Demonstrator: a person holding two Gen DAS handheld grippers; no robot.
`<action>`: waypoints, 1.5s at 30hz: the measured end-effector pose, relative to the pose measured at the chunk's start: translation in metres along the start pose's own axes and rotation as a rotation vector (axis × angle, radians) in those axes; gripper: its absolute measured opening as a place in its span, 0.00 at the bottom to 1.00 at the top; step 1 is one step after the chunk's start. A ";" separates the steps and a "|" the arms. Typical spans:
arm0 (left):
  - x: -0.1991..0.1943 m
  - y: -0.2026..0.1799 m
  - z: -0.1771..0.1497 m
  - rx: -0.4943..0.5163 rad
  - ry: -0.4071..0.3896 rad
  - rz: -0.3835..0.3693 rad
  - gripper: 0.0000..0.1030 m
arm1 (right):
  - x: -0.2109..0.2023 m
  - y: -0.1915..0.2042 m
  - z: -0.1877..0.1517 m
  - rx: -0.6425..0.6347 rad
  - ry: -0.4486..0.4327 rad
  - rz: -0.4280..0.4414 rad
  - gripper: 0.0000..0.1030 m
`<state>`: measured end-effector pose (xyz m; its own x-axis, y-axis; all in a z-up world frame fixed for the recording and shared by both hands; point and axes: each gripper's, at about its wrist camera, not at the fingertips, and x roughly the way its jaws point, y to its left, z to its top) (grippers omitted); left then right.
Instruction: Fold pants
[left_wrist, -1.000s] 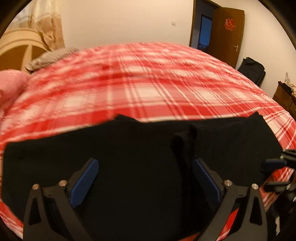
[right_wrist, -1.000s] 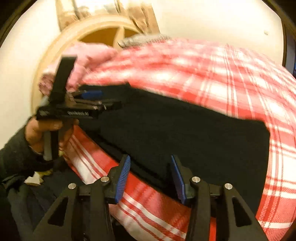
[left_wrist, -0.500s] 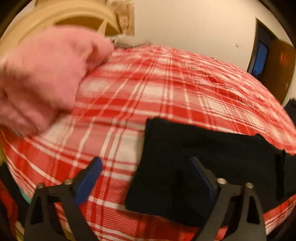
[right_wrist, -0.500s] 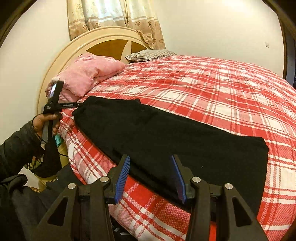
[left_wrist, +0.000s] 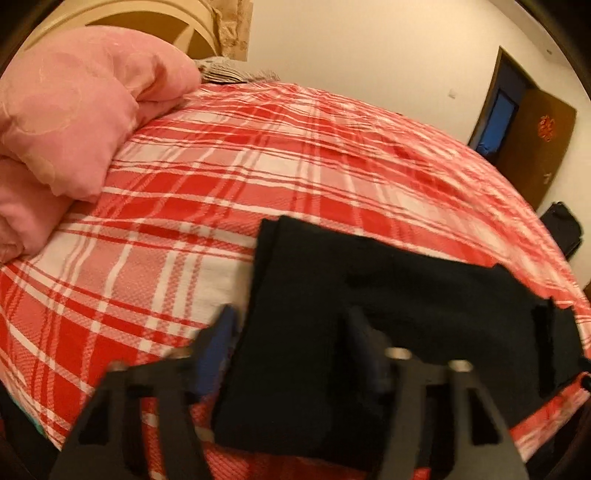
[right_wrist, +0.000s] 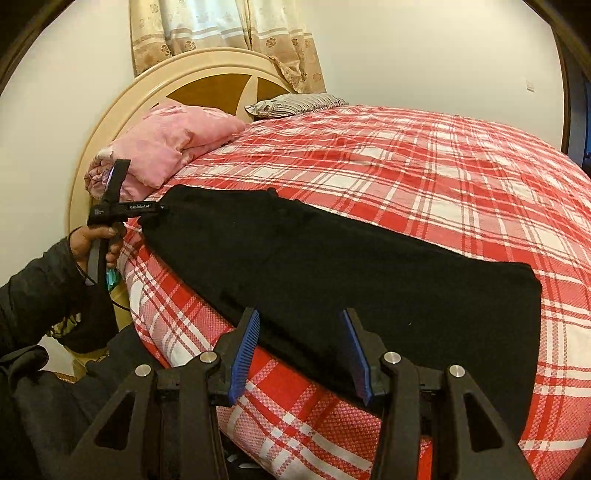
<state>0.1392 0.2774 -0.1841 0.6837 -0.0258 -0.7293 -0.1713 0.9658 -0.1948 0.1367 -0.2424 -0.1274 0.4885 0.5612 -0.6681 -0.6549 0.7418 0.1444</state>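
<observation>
Black pants (right_wrist: 332, 258) lie in one long flat strip along the near edge of the red plaid bed (right_wrist: 424, 177). In the left wrist view one end of the pants (left_wrist: 369, 295) fills the lower middle. My left gripper (left_wrist: 291, 343) is open and low over that end, its blue pad (left_wrist: 218, 347) on the bedspread beside the cloth's left edge and the other finger over the cloth. The right wrist view shows the left gripper (right_wrist: 160, 210) in a hand at the strip's far end. My right gripper (right_wrist: 301, 347) hangs open over the near long edge, nothing between its fingers.
A pink folded quilt (left_wrist: 74, 122) lies at the head of the bed by the round headboard (right_wrist: 207, 85), with a striped pillow (right_wrist: 295, 103) behind. A dark sleeve (right_wrist: 33, 288) is at the left. A brown door (left_wrist: 535, 147) and a dark bag (left_wrist: 561, 229) stand beyond the bed.
My left gripper swung from mid-pants to the end near the pink quilt, then moved closer; its fingers now stand narrower. The right gripper steadied over the near edge, still open.
</observation>
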 end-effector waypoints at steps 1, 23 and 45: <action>-0.002 -0.003 0.000 0.010 0.008 -0.025 0.30 | -0.002 0.000 0.000 0.000 -0.009 0.000 0.46; -0.100 -0.139 0.033 0.091 -0.097 -0.381 0.23 | -0.064 -0.058 0.023 0.169 -0.102 -0.199 0.47; -0.052 -0.367 -0.009 0.441 0.167 -0.535 0.23 | -0.089 -0.150 -0.015 0.483 -0.136 -0.280 0.50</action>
<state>0.1600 -0.0778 -0.0808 0.4701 -0.5308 -0.7051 0.4848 0.8229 -0.2962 0.1832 -0.4094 -0.1008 0.6958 0.3381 -0.6337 -0.1681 0.9344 0.3139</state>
